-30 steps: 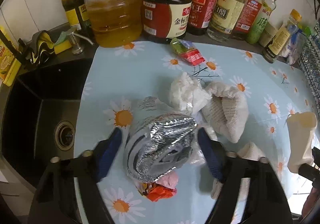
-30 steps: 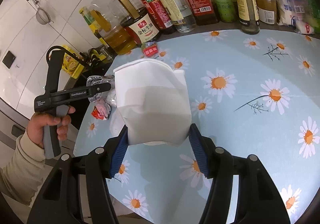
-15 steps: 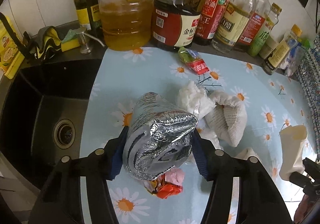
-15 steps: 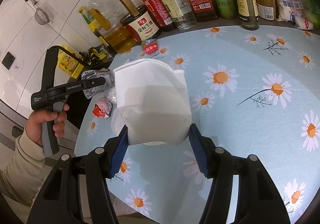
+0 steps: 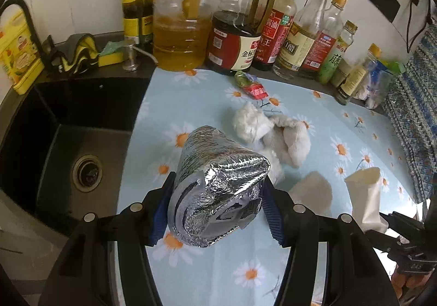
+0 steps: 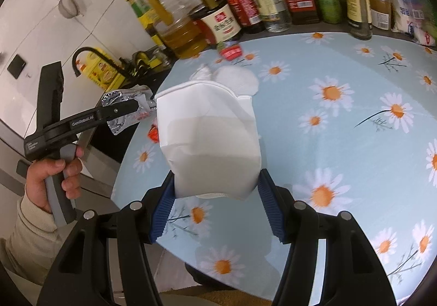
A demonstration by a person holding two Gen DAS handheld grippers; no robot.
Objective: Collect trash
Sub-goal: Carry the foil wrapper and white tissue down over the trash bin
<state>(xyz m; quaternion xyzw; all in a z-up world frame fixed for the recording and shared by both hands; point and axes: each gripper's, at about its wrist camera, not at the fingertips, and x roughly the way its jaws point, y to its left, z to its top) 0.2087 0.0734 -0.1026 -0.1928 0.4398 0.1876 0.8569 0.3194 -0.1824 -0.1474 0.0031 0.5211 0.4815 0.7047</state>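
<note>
**Foil bag and white paper bag held above the daisy tabletop**

A kitchen counter under a pale blue daisy-print cloth forms the tabletop (image 5: 355,120), with a row of oil and sauce bottles (image 5: 235,44) along its back edge against white wall tiles and a black sink (image 5: 71,158) off its left edge.

The left hand-held gripper (image 5: 215,207) tilts steeply downward over the tabletop's front-left part, its 2 blue pads pinching a crumpled silver foil bag (image 5: 218,183) from both sides; the bag is clear of the cloth. In the right wrist view a hand (image 6: 52,177) in a cream sleeve grips this tool's handle beside the tabletop's left edge, the foil showing at its tip.

The right hand-held gripper (image 6: 215,202) also points downward, its pads pressed on the lower sides of an open white paper bag (image 6: 210,139), mouth up, held above the tabletop near its front edge.

On the cloth toward the middle lie wads of white tissue (image 5: 251,123) touching a white knitted cloth (image 5: 292,142); a red-and-green sachet (image 5: 251,86) lies near the back edge by the bottles. The foil bag hides the cloth directly beneath it. In the right wrist view a red scrap (image 6: 153,133) peeks out beside the paper bag, mostly covered. That view's bottles are blurred, the labels hard to read.
</note>
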